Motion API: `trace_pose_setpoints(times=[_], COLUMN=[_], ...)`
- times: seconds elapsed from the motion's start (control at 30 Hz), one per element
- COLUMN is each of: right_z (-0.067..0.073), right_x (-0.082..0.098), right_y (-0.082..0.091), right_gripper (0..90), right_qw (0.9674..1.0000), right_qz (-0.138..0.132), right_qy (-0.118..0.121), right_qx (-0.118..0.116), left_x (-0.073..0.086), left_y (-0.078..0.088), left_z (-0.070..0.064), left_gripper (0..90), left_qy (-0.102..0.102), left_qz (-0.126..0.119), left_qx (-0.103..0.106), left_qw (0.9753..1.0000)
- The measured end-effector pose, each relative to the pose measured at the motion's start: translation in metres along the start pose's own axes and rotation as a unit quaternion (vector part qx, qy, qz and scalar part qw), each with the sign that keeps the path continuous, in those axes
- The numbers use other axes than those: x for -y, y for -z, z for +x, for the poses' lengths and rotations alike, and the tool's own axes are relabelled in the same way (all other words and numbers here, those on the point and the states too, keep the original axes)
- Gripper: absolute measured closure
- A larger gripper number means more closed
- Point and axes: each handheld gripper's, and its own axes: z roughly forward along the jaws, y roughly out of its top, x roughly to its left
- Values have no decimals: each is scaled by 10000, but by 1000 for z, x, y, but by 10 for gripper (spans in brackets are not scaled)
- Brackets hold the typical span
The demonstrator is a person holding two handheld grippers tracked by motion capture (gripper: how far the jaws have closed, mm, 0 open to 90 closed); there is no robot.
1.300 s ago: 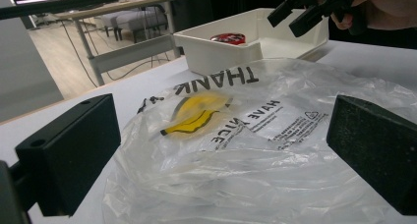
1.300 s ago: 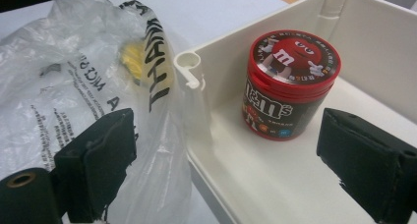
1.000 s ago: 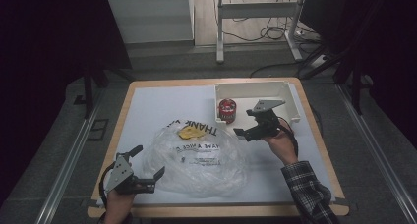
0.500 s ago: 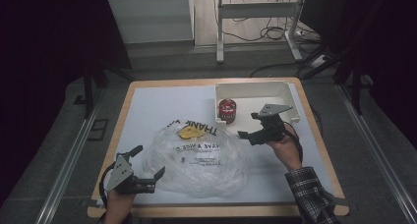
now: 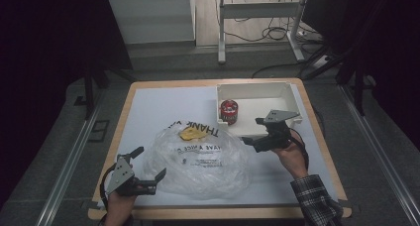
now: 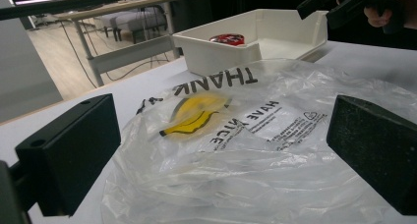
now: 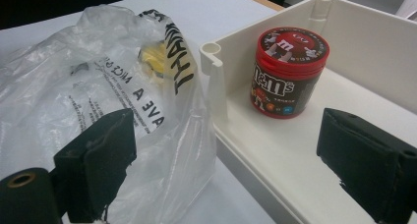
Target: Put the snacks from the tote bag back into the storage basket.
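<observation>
A crumpled clear plastic bag (image 5: pixel 203 156) with black print and a yellow smiley lies in the middle of the white table top. A red M&M's tub (image 5: pixel 229 111) stands upright in the left end of a white tray (image 5: pixel 257 85) at the back right. My left gripper (image 5: pixel 151 162) rests open at the bag's near-left edge, and in the left gripper view the bag (image 6: pixel 255 150) lies just ahead of its wide jaws. My right gripper (image 5: pixel 251 132) hovers open by the tray's front wall. It faces the tub (image 7: pixel 287 71) and the bag (image 7: pixel 74 86), with nothing between its pads.
The table's wooden rim (image 5: pixel 218 213) runs along the near edge. Bare white surface (image 5: pixel 148 112) lies left of and behind the bag. Beyond the table stand a metal desk frame (image 5: pixel 257 23) and floor cables (image 5: pixel 277 35). In the left gripper view the right gripper (image 6: pixel 344 3) hangs past the tray (image 6: pixel 221 49).
My right gripper has drifted a little to the right and nearer along the tray's front wall, still open. The left gripper, bag and tub have stayed put.
</observation>
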Motion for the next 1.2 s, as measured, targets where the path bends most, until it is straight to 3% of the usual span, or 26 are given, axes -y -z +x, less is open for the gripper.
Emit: trace_pose_setpoints(times=[0.67, 1.2], right_z=[9, 17], right_x=[9, 21], right_y=[20, 35], right_gripper=[81, 82], right_qw=[10000, 9998], right_qz=[-29, -113], right_qy=[0, 0], right_qx=[32, 134], left_x=[0, 0], left_y=[0, 0], left_z=[0, 1], left_gripper=[0, 0], left_qy=[-9, 116], left_qz=[4, -65], left_qx=[7, 36], left_qw=[10000, 9999])
